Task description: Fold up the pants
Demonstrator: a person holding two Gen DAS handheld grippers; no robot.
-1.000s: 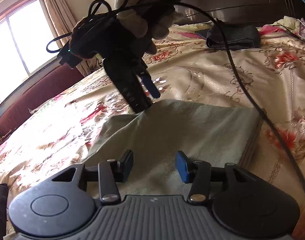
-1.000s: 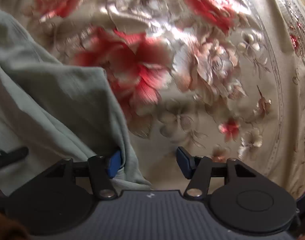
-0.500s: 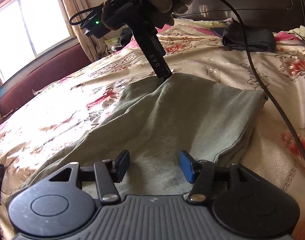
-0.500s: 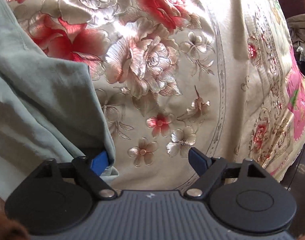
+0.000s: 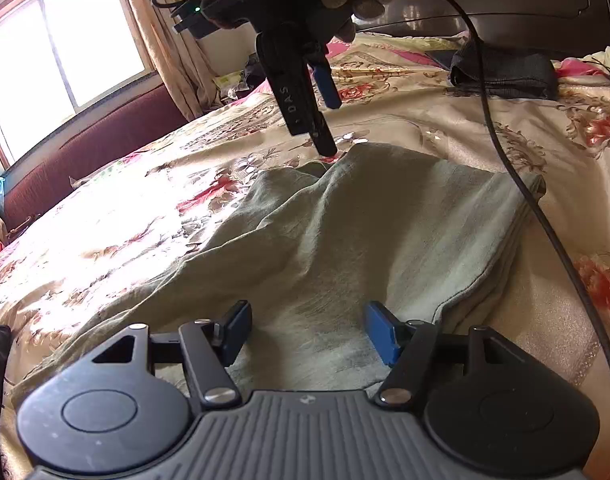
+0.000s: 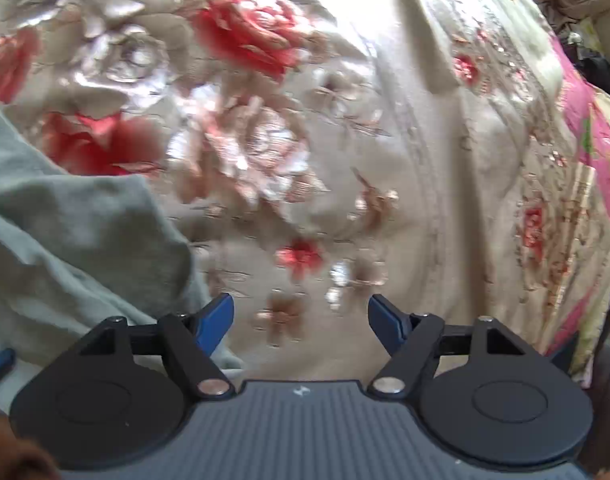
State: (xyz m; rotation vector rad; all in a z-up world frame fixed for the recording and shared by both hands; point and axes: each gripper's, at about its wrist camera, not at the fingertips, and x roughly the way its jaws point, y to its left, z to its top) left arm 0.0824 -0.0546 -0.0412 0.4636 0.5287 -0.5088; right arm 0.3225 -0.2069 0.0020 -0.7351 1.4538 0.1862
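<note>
Grey-green pants (image 5: 369, 232) lie folded on a floral bedspread (image 5: 105, 248), rumpled at their far left corner. My left gripper (image 5: 309, 332) hovers low over their near end. Its jaws are opening, and the cloth lies under them, not pinched. In the left wrist view a gloved hand holds my right gripper (image 5: 329, 120), which points down just above the far corner. In the right wrist view the right gripper (image 6: 301, 320) is over bare bedspread (image 6: 345, 160) with its jaws closing on nothing. The pants (image 6: 65, 240) end beside its left finger.
A dark folded garment (image 5: 505, 72) lies at the back right near the dark headboard. A black cable (image 5: 525, 200) trails across the pants' right edge. A window (image 5: 65, 60) and a dark red bench (image 5: 105, 132) stand to the left. The bed's edge (image 6: 585, 280) drops off at right.
The left jaws have spread wider. The right gripper has lifted off the pants' far corner; the cloth that draped its left pad has slipped clear.
</note>
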